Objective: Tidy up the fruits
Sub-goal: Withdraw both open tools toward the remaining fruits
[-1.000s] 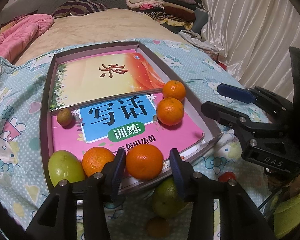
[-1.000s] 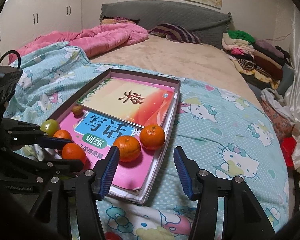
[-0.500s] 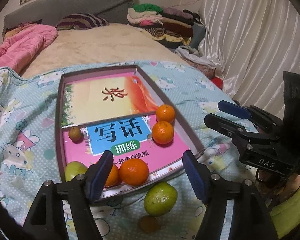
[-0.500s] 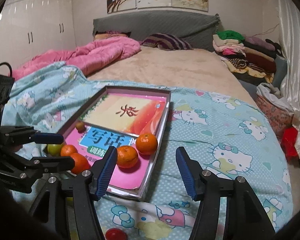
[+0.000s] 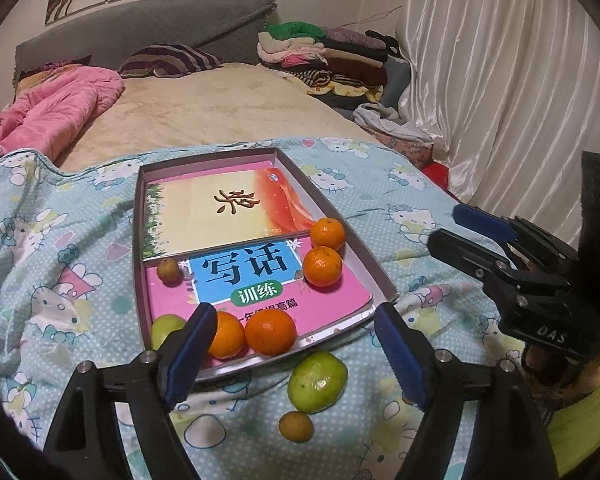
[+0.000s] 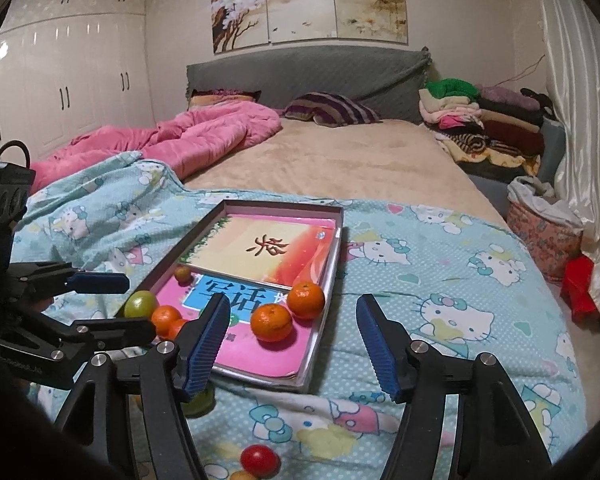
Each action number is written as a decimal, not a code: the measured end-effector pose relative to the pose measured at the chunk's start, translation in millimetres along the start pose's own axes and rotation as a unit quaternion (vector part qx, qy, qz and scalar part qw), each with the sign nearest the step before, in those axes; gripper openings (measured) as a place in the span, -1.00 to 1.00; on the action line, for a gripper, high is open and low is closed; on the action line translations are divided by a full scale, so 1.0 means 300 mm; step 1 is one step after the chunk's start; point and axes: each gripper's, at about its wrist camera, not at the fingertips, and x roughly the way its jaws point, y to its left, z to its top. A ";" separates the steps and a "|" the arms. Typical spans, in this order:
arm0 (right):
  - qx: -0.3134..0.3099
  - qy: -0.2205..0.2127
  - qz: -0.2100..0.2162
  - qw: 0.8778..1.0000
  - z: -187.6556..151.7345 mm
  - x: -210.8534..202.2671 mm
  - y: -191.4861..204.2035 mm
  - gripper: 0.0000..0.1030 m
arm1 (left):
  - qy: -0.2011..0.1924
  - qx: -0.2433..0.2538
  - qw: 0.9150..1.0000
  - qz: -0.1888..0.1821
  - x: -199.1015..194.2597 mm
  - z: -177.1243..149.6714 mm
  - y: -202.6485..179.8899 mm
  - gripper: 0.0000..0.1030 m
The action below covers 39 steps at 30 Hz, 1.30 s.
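Left claw [image 5: 292, 344] opening, empty, has let go of mandarin [image 5: 270, 331], now in tray [image 5: 380, 276]. Right claw [image 6: 290, 338] opening, empty. Green fruit [image 5: 318, 381] still on bed.

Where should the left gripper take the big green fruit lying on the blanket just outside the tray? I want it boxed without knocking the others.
Grip the green fruit across its widest middle, coming from above. It is round and lies free on the blanket, close to the tray rim and a small brown fruit. The left gripper, opening with nothing between its jaws, looks wide enough.
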 end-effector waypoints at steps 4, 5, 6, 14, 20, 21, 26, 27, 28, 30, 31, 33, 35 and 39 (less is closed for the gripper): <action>0.001 -0.001 -0.003 1.000 -0.041 -0.034 0.013 0.36 | 0.000 0.001 1.000 0.008 -0.012 -0.021 -0.008 0.65; 0.000 0.001 -0.007 1.000 -0.055 -0.042 0.016 0.39 | 0.000 0.000 1.000 0.008 -0.015 -0.027 -0.008 0.65; 0.000 0.003 -0.011 1.000 -0.068 -0.048 0.018 0.40 | 0.001 -0.001 1.000 0.007 -0.017 -0.033 -0.008 0.66; 0.004 0.026 -0.017 1.000 -0.156 -0.051 0.031 0.43 | 0.013 0.007 1.000 0.007 -0.022 -0.085 -0.020 0.66; -0.001 0.041 -0.013 0.999 -0.196 -0.043 0.054 0.43 | 0.033 0.008 0.999 0.008 -0.009 -0.139 -0.004 0.66; -0.001 0.044 -0.015 0.999 -0.204 -0.042 0.058 0.43 | 0.035 0.006 0.999 0.008 -0.007 -0.144 -0.002 0.66; 0.009 0.057 -0.019 0.998 -0.234 -0.038 0.061 0.43 | 0.042 0.005 0.999 0.010 0.000 -0.170 0.003 0.66; 0.012 0.059 -0.019 0.998 -0.240 -0.037 0.059 0.43 | 0.043 0.006 0.999 0.012 0.000 -0.175 0.002 0.66; 0.015 0.062 -0.018 0.998 -0.247 -0.037 0.059 0.43 | 0.044 0.007 0.999 0.013 0.001 -0.180 0.001 0.66; 0.018 0.064 -0.018 0.998 -0.252 -0.039 0.059 0.43 | 0.048 0.008 0.999 0.013 0.005 -0.190 0.001 0.66; 0.019 0.065 -0.019 0.998 -0.256 -0.041 0.059 0.43 | 0.050 0.009 0.999 0.013 0.008 -0.197 -0.001 0.66; 0.021 0.068 -0.018 0.997 -0.266 -0.043 0.062 0.43 | 0.055 0.009 0.998 0.014 0.013 -0.209 -0.001 0.66; 0.023 0.074 -0.017 0.997 -0.277 -0.041 0.064 0.43 | 0.061 0.012 0.998 0.015 0.022 -0.224 -0.003 0.66; 0.022 0.082 -0.017 0.996 -0.297 -0.043 0.078 0.43 | 0.067 0.018 0.997 0.024 0.035 -0.241 -0.006 0.66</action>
